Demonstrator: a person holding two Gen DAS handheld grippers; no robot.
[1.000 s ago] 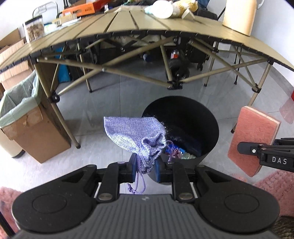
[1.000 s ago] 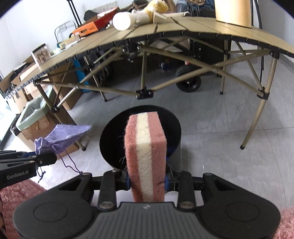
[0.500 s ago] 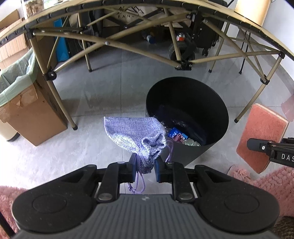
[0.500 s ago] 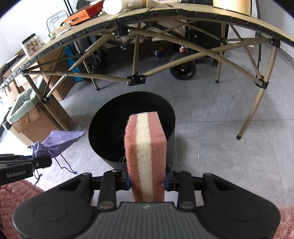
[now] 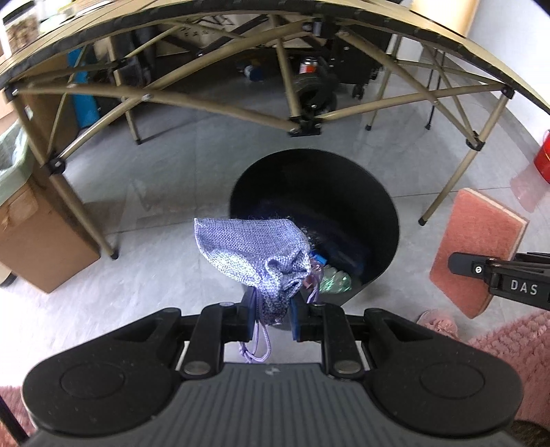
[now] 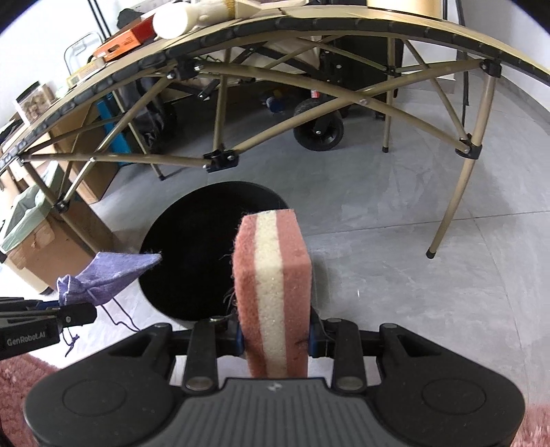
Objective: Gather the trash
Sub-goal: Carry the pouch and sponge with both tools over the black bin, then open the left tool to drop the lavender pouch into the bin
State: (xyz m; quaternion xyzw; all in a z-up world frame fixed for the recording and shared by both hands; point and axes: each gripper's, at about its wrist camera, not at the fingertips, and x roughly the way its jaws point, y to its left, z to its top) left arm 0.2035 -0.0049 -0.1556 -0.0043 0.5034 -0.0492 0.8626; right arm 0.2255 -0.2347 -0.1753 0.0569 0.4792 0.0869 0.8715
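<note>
- Pinching the gathered neck of a small lilac drawstring pouch [image 5: 251, 251], the left claw [image 5: 273, 314] has its pads pressed tight on the cloth; the body of the pouch sticks up and to the left, and its cords dangle below the pads.
- Gripping a pink sponge [image 6: 271, 295] with a pale middle layer, the right claw [image 6: 275, 338] holds it upright on its narrow edge, pads pressed against both pink faces.
- Just beyond both claws stands a round black bin [image 5: 343, 192] on the grey tiled floor [image 6: 412, 240]; from the left wrist view the pouch hangs at its near rim, and from the right wrist view the sponge stands over the near right part of its opening.
- Down inside the bin lie some scraps, a blue one and a crinkled greenish one [image 5: 331, 280] among them.
- Behind the bin rises a folding desk [image 6: 309, 31] on tan crossed legs, with a white roll [image 6: 175, 20] and an orange box [image 6: 123, 43] near its left end.
- Off to the left, by the desk's leg, sits a cardboard box [image 5: 37, 240] lined with a pale green bag.
- Pink shaggy rug [image 5: 515, 340] shows at the near right.
</note>
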